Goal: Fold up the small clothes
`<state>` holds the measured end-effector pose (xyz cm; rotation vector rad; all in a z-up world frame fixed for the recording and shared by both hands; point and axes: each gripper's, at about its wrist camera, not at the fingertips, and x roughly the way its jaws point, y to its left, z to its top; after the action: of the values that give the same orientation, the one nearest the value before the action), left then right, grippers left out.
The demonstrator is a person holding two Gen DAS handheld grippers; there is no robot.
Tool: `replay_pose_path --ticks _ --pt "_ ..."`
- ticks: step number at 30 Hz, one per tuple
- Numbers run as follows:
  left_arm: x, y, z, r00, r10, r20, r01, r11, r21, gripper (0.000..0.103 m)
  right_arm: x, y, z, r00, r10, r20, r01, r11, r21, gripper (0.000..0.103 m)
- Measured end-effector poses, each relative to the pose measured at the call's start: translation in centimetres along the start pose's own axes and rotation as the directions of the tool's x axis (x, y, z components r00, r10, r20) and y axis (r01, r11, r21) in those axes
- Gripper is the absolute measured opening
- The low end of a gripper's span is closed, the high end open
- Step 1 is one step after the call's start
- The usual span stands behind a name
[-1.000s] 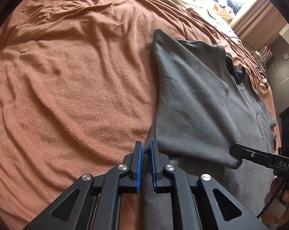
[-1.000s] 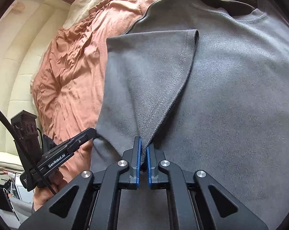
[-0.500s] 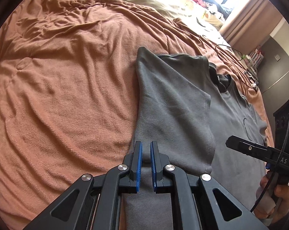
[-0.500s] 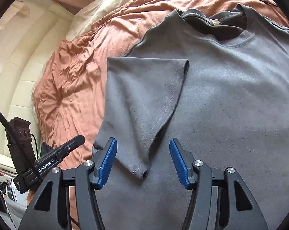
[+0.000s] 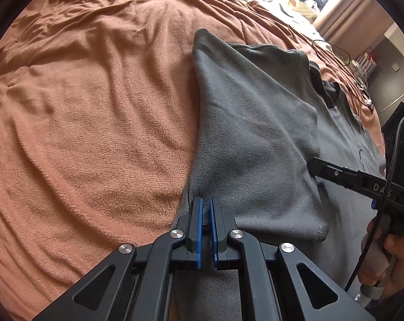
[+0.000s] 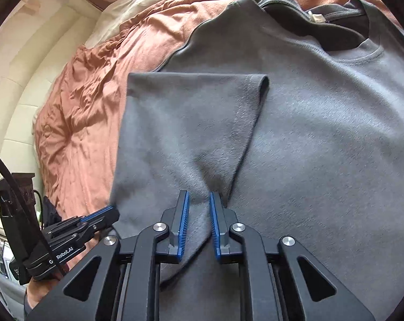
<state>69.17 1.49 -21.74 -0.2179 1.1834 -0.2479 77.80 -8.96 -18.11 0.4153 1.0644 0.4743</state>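
Note:
A grey T-shirt (image 5: 255, 133) lies flat on a rust-coloured blanket (image 5: 94, 107), neck away from me, with one sleeve folded in over the body (image 6: 185, 123). My left gripper (image 5: 206, 200) is shut at the shirt's folded side edge, and the cloth creases toward its tips. In the right wrist view it shows at the shirt's lower left corner (image 6: 108, 212). My right gripper (image 6: 199, 194) has its jaws closing on a puckered pinch of the folded sleeve near its hem corner. Its tip reaches the sleeve's hem in the left wrist view (image 5: 317, 165).
The blanket covers the bed all round the shirt, with pale bedding (image 6: 137, 2) beyond it. A black cable (image 5: 333, 50) and small items lie at the far side near a curtain. A hand (image 5: 384, 256) holds the right gripper's handle.
The right gripper let go of the sleeve hem, opened wide, then closed on a pinch of the folded sleeve. The sleeve now lies flatter. The left gripper stayed shut at the shirt's edge.

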Motion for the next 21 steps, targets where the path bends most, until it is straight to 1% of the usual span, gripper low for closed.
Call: replay_pose_path --ticks 1,2,3,4,7,8,10,12,15,16,17,18,19,20,21 --pt "0.0 0.1 0.0 1.0 0.016 -0.003 -0.016 1.0 0.001 0.004 -0.3 0.0 0.3 1.0 -0.028 0.015 0.028 1.0 -0.003 0.01" --pt "-0.1 0.1 0.0 0.999 0.041 -0.005 -0.041 0.999 0.003 0.004 -0.6 -0.2 0.6 0.996 -0.081 0.034 0.082 0.997 -0.006 0.01" --pt "-0.1 0.0 0.1 0.999 0.051 -0.007 -0.051 0.999 0.004 0.003 -0.8 -0.3 1.0 0.988 -0.144 0.05 0.144 0.989 -0.008 0.01" --pt "-0.2 0.0 0.0 0.998 0.056 -0.008 -0.056 0.998 0.0 0.003 -0.9 -0.6 1.2 0.987 -0.153 0.056 0.154 0.988 -0.003 0.01" --pt "-0.9 -0.3 -0.2 0.998 0.067 -0.007 -0.067 0.998 0.003 0.003 -2.0 -1.4 1.2 0.991 -0.122 0.056 0.12 0.992 0.042 0.011" --pt "-1.2 -0.5 -0.4 0.998 0.067 -0.005 -0.067 0.998 0.007 0.003 -2.7 -1.6 1.1 0.991 -0.119 0.069 0.115 0.992 0.047 0.014" --pt "-2.2 -0.7 -0.6 0.998 0.061 0.008 -0.061 0.998 0.006 0.004 -3.9 -1.7 0.5 0.99 -0.118 0.073 0.115 0.993 0.037 0.014" --pt "-3.4 -0.9 -1.0 0.999 0.05 0.011 -0.05 0.999 -0.007 0.005 -5.2 -1.5 -0.3 0.988 -0.135 0.069 0.134 0.991 0.018 0.014" --pt "-5.5 -1.6 -1.6 0.999 0.03 0.02 -0.03 1.0 -0.003 0.008 -8.5 -0.3 -1.7 0.981 -0.171 0.09 0.174 0.984 -0.03 0.015" --pt "-6.4 -2.0 -1.9 0.999 0.037 0.027 -0.037 0.999 0.005 0.011 -9.4 0.0 -2.2 0.981 -0.171 0.093 0.175 0.984 -0.037 0.018" --pt "-7.3 -2.4 -2.2 0.999 0.04 0.037 -0.041 0.999 0.012 0.019 -10.5 0.3 -2.7 0.981 -0.167 0.098 0.172 0.984 -0.044 0.02" --pt "-8.3 -2.8 -2.4 0.998 0.037 0.049 -0.038 0.999 0.017 0.024 -11.7 0.7 -3.4 0.979 -0.17 0.109 0.177 0.983 -0.055 0.028" --pt "-9.3 -3.2 -2.8 0.997 0.031 0.065 -0.033 0.999 0.023 0.034 -12.9 1.0 -4.1 0.976 -0.178 0.122 0.187 0.98 -0.065 0.036" --pt "-10.4 -3.6 -3.2 0.996 0.029 0.083 -0.031 0.999 0.03 0.042 -14.1 1.4 -4.9 0.973 -0.184 0.136 0.196 0.978 -0.077 0.04" --pt "-11.5 -4.0 -3.5 0.995 0.028 0.1 -0.032 0.999 0.038 0.046 -15.1 1.8 -5.8 0.97 -0.194 0.149 0.208 0.974 -0.088 0.046"
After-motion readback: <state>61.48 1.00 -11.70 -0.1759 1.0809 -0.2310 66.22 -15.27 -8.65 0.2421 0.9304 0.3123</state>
